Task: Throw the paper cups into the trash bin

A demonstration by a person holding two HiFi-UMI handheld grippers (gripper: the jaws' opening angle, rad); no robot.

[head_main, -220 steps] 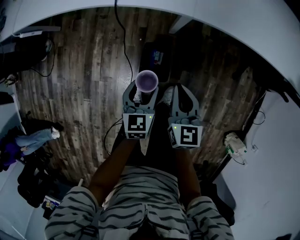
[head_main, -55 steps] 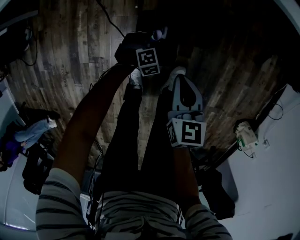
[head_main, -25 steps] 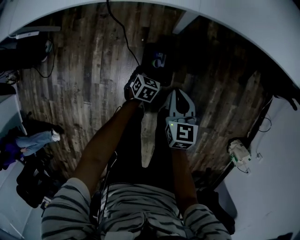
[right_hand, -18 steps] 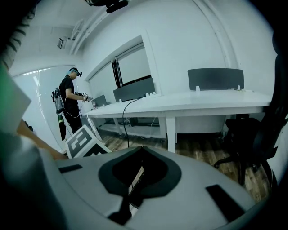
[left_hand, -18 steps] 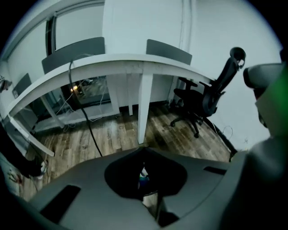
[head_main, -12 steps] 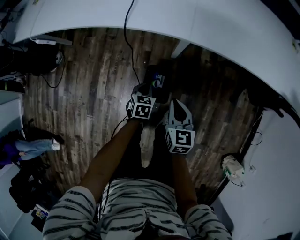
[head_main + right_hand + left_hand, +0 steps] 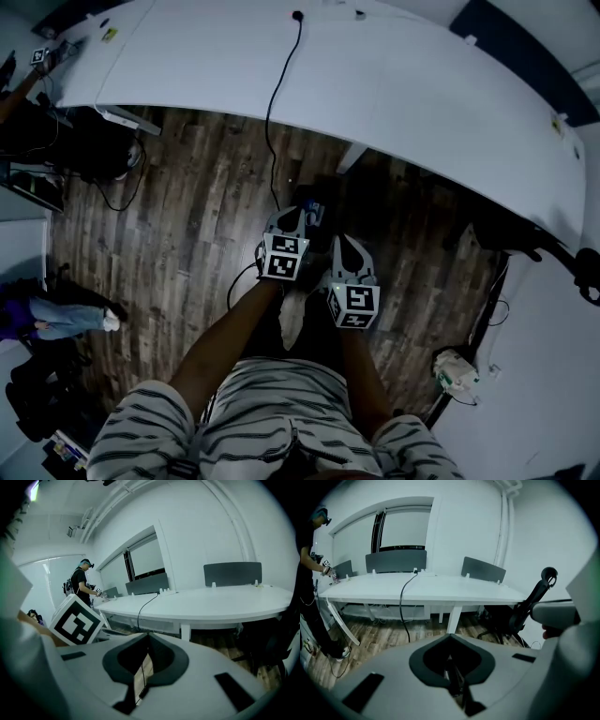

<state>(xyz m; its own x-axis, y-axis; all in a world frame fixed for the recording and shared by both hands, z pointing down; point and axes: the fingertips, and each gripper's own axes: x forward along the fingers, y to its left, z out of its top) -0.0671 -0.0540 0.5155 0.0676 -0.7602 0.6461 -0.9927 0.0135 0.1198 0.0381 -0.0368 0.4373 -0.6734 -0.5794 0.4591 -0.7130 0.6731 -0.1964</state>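
Around: white table [image 7: 375, 84] and hanging cable [image 7: 275, 141] are seen beyond both jaws | dark trash bin [image 7: 316, 199] lies below, just past left gripper [image 7: 292, 219] tips; paper cups cannot be made out | left jaws closed, empty | right gripper [image 7: 343, 244] jaws closed, empty

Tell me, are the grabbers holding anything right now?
Nothing is held. The left gripper and the right gripper both have their jaws together, with nothing between them.

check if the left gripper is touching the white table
Apart. The left gripper view shows the left gripper, jaws shut and empty, with wooden floor between it and the white table beyond.
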